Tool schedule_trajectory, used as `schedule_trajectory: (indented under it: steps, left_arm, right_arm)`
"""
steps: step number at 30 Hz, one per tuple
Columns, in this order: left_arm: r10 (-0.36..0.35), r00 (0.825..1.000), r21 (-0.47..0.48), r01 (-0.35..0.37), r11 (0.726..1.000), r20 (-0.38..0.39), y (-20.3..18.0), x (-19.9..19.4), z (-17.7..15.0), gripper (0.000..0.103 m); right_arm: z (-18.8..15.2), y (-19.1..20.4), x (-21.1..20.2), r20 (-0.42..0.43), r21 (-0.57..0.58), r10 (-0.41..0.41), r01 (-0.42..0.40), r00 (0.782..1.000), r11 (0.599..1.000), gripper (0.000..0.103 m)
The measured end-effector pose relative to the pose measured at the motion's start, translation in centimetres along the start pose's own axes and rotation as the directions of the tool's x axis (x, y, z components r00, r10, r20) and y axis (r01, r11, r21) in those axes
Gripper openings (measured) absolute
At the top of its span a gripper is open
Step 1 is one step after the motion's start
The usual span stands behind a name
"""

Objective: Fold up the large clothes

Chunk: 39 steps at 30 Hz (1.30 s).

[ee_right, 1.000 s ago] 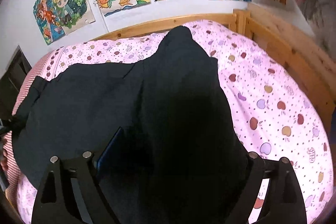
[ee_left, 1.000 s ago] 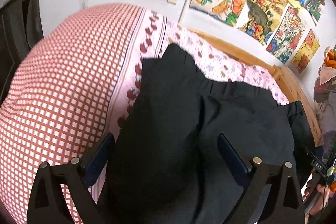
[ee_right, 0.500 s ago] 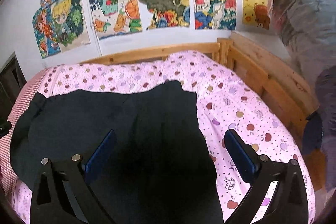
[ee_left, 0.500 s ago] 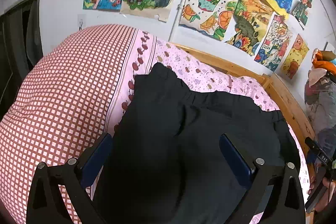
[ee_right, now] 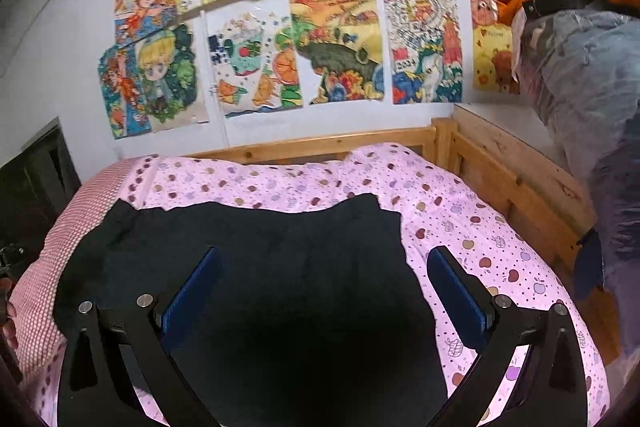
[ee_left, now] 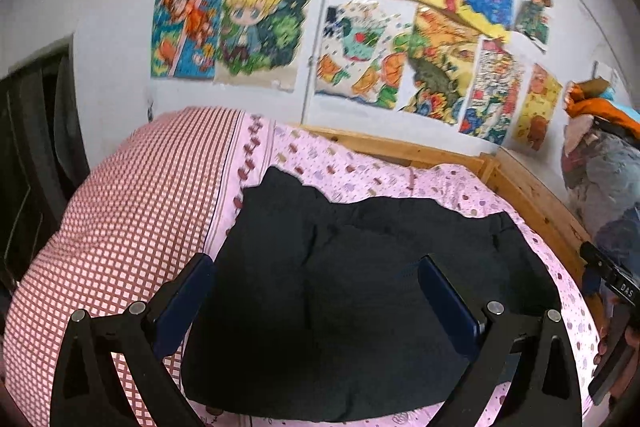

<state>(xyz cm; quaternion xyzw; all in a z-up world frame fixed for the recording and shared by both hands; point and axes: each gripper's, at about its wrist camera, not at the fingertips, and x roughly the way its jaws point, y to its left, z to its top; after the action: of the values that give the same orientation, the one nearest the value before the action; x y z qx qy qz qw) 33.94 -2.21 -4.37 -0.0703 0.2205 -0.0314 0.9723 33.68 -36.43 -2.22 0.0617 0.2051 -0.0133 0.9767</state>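
Now the dark garment [ee_left: 352, 291] lies spread on the pink apple-print bedsheet [ee_right: 472, 239], limp and light by the look of it, so I'd pinch a far corner near 11 or 1 o'clock. Left gripper [ee_left: 316, 291] and right gripper [ee_right: 324, 283] both hover wide, holding nothing. No container shows anywhere.

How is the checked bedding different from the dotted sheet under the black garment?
The checked bedding has a red-and-white grid; the dotted sheet is pink with small fruit prints. The checked bedding bulges high at the left end; the sheet lies flatter. The garment lies mostly on the sheet, only edging the checked bedding. Both are pinkish.
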Motion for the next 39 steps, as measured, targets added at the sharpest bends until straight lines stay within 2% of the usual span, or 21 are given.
schedule_trajectory:
  steps: [7, 15, 25, 33, 39]
  left_arm:
    - [0.01, 0.996, 0.077, -0.017, 0.997, 0.09, -2.2, -3.8, -1.1, 0.103]
    - [-0.001, 0.992, 0.066, -0.007, 0.998, 0.125, -3.1, -7.3, -2.6, 0.103]
    - [-0.026, 0.982, 0.131, 0.001, 0.991, 0.188, -5.3, -10.9, -5.2, 0.103]
    - [-0.028, 0.979, 0.174, -0.008, 0.985, 0.202, -6.2, -12.4, -6.9, 0.103]
    - [-0.045, 0.982, 0.164, 0.015, 0.986, 0.182, -6.1, -12.8, -7.4, 0.103]
  right_arm:
    - [-1.2, 1.2, -3.0, 0.039, -0.058, 0.021, -0.018, 0.999, 0.998, 0.101]
    - [-2.0, 1.6, -6.8, 0.074, -0.06, 0.064, -0.059, 0.995, 0.996, 0.101]
    - [-4.0, 3.1, -10.5, 0.112, -0.113, 0.107, -0.094, 0.988, 0.989, 0.101]
    - [-5.8, 4.3, -12.8, 0.157, -0.143, 0.103, -0.08, 0.982, 0.986, 0.101]
    - [-7.5, 4.8, -13.6, 0.17, -0.141, 0.128, -0.104, 0.977, 0.984, 0.101]
